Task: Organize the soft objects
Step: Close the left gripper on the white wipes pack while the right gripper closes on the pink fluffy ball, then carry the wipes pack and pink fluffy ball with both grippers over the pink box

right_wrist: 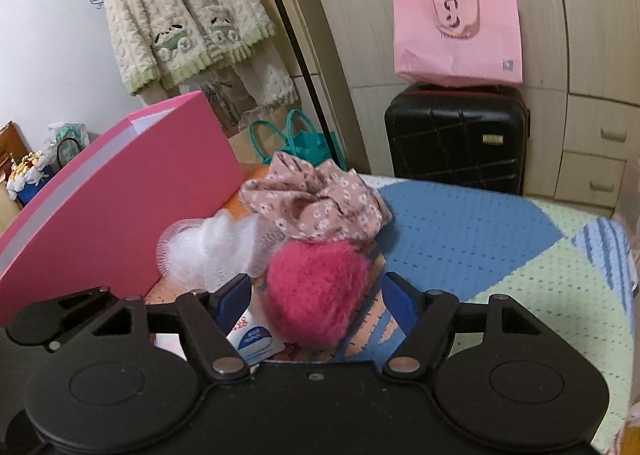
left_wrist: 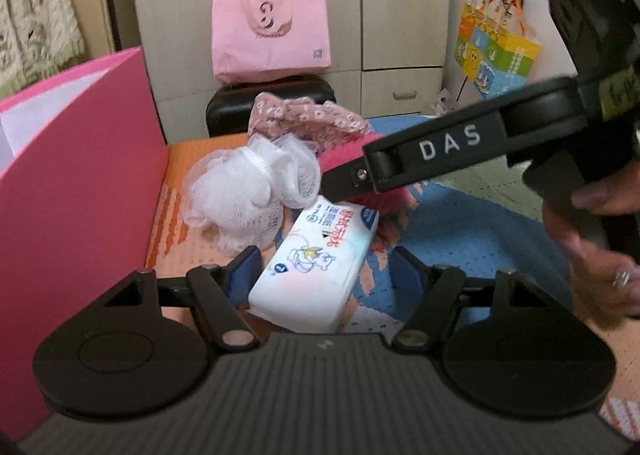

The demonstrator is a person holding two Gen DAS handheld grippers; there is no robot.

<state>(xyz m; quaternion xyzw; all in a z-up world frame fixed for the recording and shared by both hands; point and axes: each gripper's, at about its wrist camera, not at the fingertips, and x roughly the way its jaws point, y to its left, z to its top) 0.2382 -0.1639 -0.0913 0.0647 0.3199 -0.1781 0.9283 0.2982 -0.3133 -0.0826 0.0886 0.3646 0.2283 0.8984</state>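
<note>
Left claw (left_wrist: 320,275) spread, straddling wipes pack (left_wrist: 316,263) on patterned mat (right_wrist: 480,235), pads not pressing. Right claw (right_wrist: 316,295) spread around pink pompom (right_wrist: 316,291), no pinch visible. Advice: centre each thing, squeeze gently, lift clear toward pink box (left_wrist: 80,175).

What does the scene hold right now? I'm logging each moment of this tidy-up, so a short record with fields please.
surface: patchwork blanket
container: pink box, at the left of the pile
soft items: white mesh pouf; floral cloth; pink fluffy ball; tissue pack
left gripper: open, straddling the tissue pack, pads not seen pressing
right gripper: open, around the pink fluffy ball, no clear contact
background: pink tote bag on black suitcase
</note>
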